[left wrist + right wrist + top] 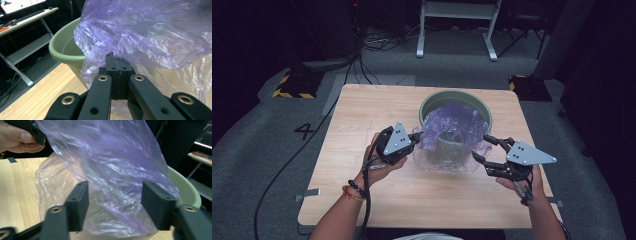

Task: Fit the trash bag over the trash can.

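A dark room with grey carpet, cables and a white stand behind holds a wooden table (362, 200), seen from the high view.

At the left, the left gripper (416, 136) is clenched, its jaws pressed together on the near-left edge of a purple plastic bag (452, 135). In the left gripper view the closed jaws pinch a fold of the film, with the bag billowing above and ahead of them and the bucket's rim off to their left.

The bag sits draped over a green bucket (432, 102), between the two grippers, spilling down the bucket's near side onto the table.

At the right, the right gripper (485, 147) is released, jaws spread wide, just beside the bag's right edge; in the right gripper view the film lies between and beyond the jaws, not gripped.

The likely risk: thin film could tear if the left gripper pulls hard, or slip past the right jaws as they close, since the plastic is loose and crumpled.

The right gripper view also shows the person's left hand (17, 138) on its gripper, ahead and up-left.
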`<state>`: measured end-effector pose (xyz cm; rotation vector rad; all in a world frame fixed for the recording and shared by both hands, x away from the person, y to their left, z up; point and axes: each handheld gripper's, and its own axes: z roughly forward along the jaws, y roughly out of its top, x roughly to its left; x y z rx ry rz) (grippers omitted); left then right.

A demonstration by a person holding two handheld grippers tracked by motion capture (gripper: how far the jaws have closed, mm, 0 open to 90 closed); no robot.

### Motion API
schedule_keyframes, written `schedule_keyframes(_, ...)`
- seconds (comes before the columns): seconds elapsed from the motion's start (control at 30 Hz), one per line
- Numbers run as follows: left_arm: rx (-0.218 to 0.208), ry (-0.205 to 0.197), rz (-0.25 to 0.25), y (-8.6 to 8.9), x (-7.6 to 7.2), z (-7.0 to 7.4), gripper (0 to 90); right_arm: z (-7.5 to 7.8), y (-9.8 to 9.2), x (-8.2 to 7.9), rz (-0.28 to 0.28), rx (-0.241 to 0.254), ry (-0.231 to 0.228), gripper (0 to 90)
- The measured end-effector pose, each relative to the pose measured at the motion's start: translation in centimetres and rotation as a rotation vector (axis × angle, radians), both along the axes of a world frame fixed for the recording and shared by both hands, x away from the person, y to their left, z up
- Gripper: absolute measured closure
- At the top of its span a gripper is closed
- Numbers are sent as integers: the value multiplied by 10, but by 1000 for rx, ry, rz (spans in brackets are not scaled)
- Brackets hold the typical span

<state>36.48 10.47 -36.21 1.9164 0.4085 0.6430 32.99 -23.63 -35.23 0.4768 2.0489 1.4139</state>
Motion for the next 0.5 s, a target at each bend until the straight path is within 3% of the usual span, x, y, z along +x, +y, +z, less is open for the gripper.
schedule_keyframes(0.1,5,-2,-6,-2,-1,0,900,1,3,-3,14,24,-15,250)
schedule_keyframes(0.27,2,-2,-7,-4,0,0,900,2,14,-1,15,-18,-56,229)
schedule_keyframes(0.33,0,0,-9,-4,1,0,900,0,18,1,-9,-38,-66,271)
schedule_keyframes(0.4,-3,5,-9,-4,2,-1,900,-2,20,3,-43,-61,-71,474)
schedule_keyframes(0.43,-3,5,-9,-4,2,-1,900,-2,20,3,-43,-61,-71,474)
schedule_keyframes(0.5,0,7,-9,-3,3,-2,900,-3,18,4,-61,-79,-73,598)
